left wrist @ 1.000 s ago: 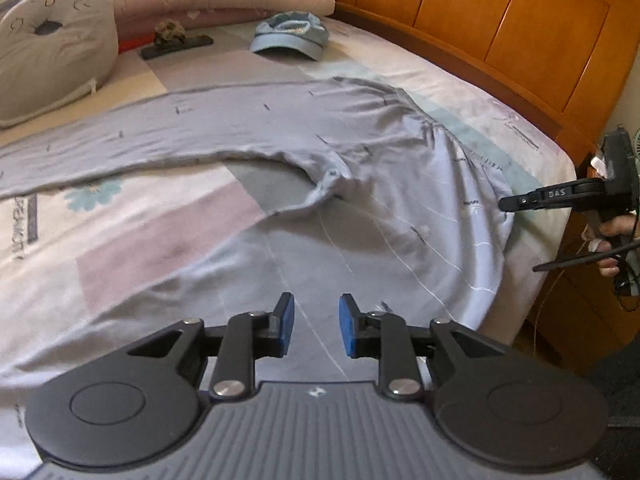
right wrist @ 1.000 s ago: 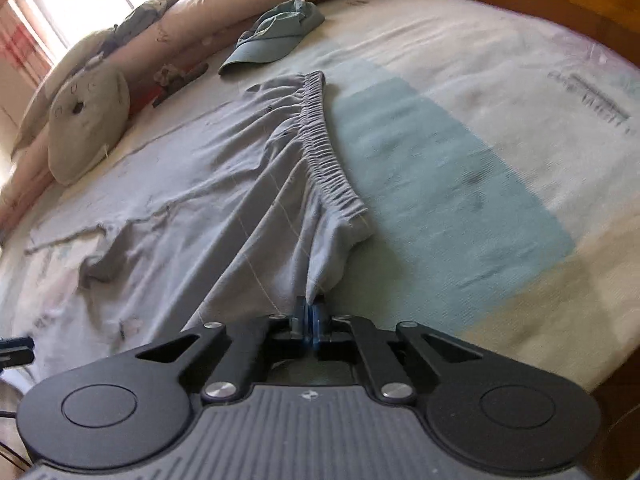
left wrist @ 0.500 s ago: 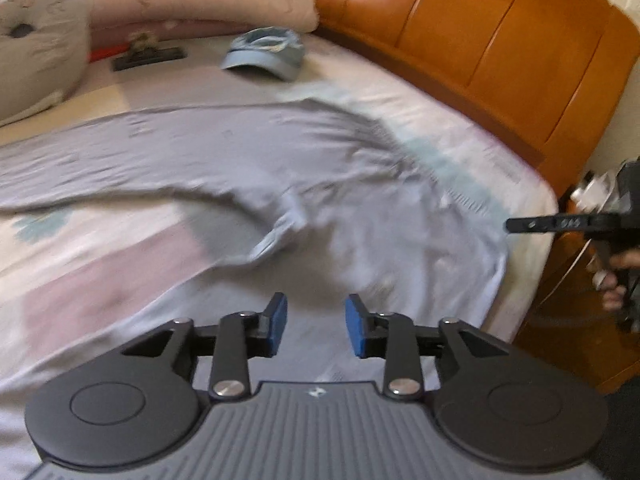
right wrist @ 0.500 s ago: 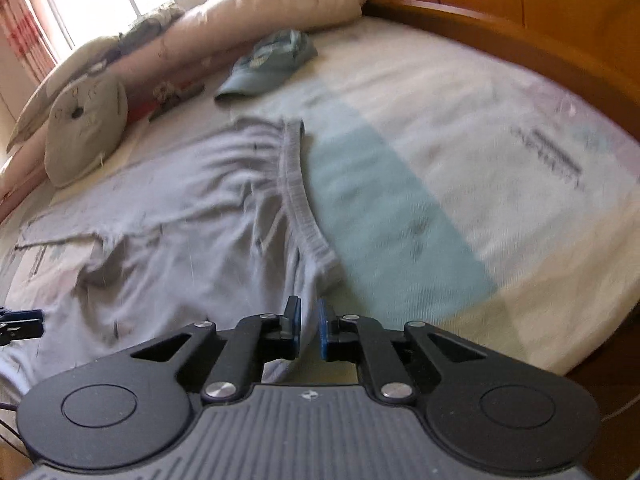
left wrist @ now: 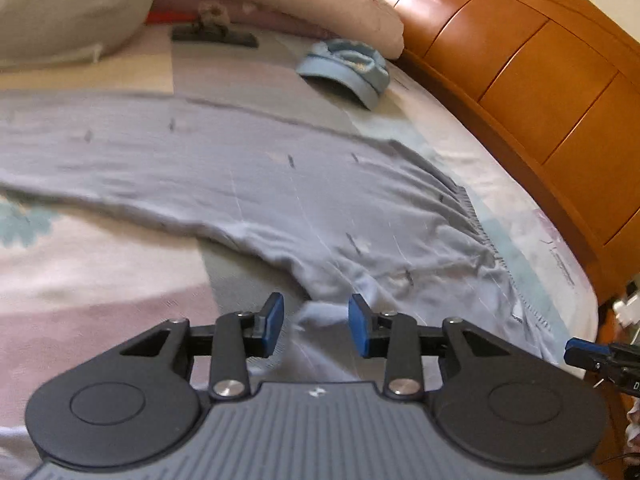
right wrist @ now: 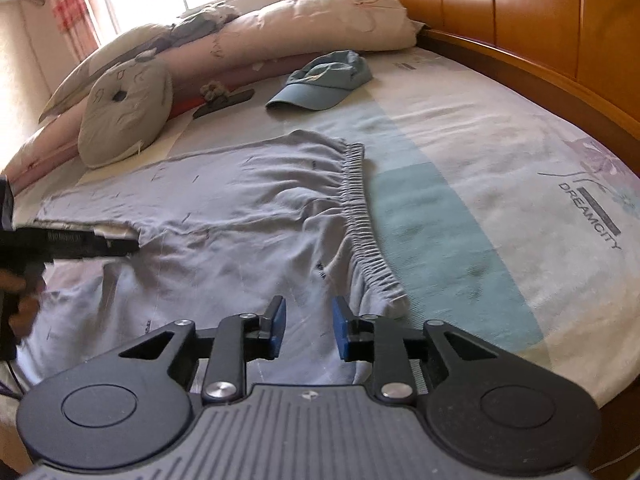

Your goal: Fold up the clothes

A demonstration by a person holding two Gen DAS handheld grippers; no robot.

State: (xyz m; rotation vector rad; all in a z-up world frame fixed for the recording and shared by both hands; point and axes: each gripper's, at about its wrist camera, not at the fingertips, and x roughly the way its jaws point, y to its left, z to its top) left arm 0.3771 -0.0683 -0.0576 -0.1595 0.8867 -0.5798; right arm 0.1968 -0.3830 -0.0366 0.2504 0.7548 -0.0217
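Patterned bed (right wrist: 500, 168), grey trousers (right wrist: 248, 200) spread flat (cap (right wrist: 320, 80) beyond)

The trousers (left wrist: 248, 176) leg runs off the left edge, and the little thing on the dark bar (right wrist: 224, 100) is too blurry to tell.

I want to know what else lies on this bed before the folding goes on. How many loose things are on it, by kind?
Grey trousers: 1
Blue cap: 1
Pillows and cushion: at least 3
Dark flat bar with a small lump on it: 1
Total: at least 6
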